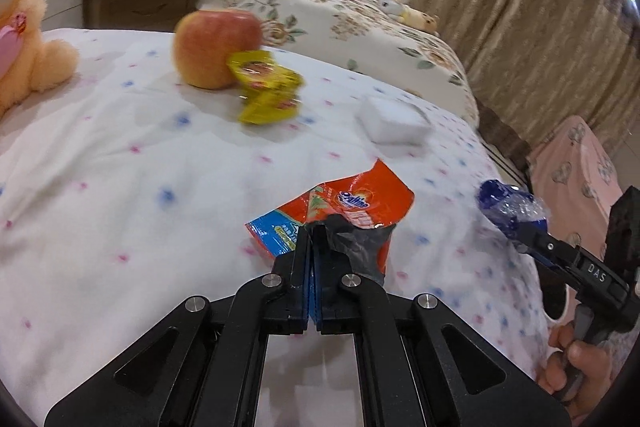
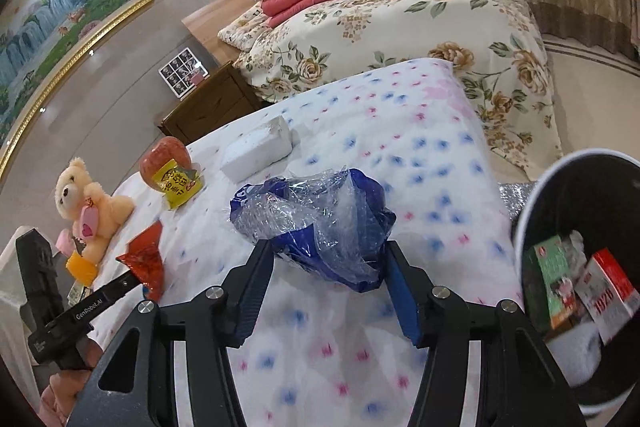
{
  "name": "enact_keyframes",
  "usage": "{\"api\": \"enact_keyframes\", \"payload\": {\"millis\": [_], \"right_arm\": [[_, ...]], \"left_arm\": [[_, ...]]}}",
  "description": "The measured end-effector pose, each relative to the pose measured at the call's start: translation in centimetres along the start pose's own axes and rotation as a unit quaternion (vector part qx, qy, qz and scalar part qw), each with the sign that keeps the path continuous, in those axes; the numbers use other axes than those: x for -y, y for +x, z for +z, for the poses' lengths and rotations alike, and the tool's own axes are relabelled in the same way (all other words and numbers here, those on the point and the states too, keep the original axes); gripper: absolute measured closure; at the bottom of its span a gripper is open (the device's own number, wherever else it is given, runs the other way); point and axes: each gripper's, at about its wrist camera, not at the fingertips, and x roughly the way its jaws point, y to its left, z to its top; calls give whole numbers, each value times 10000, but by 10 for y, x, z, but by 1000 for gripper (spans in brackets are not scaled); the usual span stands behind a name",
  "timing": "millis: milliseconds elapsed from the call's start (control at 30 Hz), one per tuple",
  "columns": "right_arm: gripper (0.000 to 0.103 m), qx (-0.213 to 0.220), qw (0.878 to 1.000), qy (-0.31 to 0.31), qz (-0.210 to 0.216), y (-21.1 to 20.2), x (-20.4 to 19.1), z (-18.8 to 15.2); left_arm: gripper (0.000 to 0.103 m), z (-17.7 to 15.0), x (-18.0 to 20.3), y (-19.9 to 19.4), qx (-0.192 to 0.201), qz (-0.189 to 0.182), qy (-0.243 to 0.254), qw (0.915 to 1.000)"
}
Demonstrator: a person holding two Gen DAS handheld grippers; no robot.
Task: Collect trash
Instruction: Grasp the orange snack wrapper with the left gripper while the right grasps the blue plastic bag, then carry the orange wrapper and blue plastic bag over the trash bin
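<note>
My left gripper (image 1: pixel 313 227) is shut on an orange-red snack wrapper (image 1: pixel 356 201), lifted just above the white dotted bedspread (image 1: pixel 120 187). In the right wrist view, the same wrapper (image 2: pixel 146 259) hangs from the left gripper (image 2: pixel 134 277) at the left edge. My right gripper (image 2: pixel 329 251) is shut on a crumpled blue and clear plastic bag (image 2: pixel 320 219), pinched between both pads. From the left wrist view, that bag (image 1: pixel 510 207) sticks out of the right gripper (image 1: pixel 524 233) at the right. A yellow wrapper (image 1: pixel 268 87) leans against an apple (image 1: pixel 216 47).
A black bin (image 2: pixel 532 195) with a white rim stands at the right beside the bed and holds a green and a red box. A white block (image 2: pixel 256 147) and a teddy bear (image 2: pixel 88 203) lie on the bedspread. A second bed with a floral cover (image 2: pixel 400 39) stands behind.
</note>
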Motion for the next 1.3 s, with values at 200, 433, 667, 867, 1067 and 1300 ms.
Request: {"api": "enact_keyframes", "payload": {"millis": [200, 433, 667, 867, 1067, 1300], "right_arm": [[46, 115, 9998, 159, -84, -24, 13, -14], [46, 216, 9990, 325, -206, -45, 29, -27], [46, 343, 9975, 525, -317, -66, 46, -38], [46, 464, 9955, 704, -423, -82, 63, -45], [46, 564, 9929, 889, -556, -97, 82, -51], [46, 659, 9899, 1057, -673, -110, 101, -53]], "left_arm": [[102, -11, 31, -5, -58, -229, 185, 9995], [102, -22, 60, -10, -121, -449, 394, 9981], [102, -34, 89, -12, -201, -636, 642, 9957], [102, -40, 111, -13, -249, -777, 840, 9931], [102, -45, 128, -11, -295, -855, 990, 9910], [102, -50, 149, -7, -382, -966, 1172, 9877]]}}
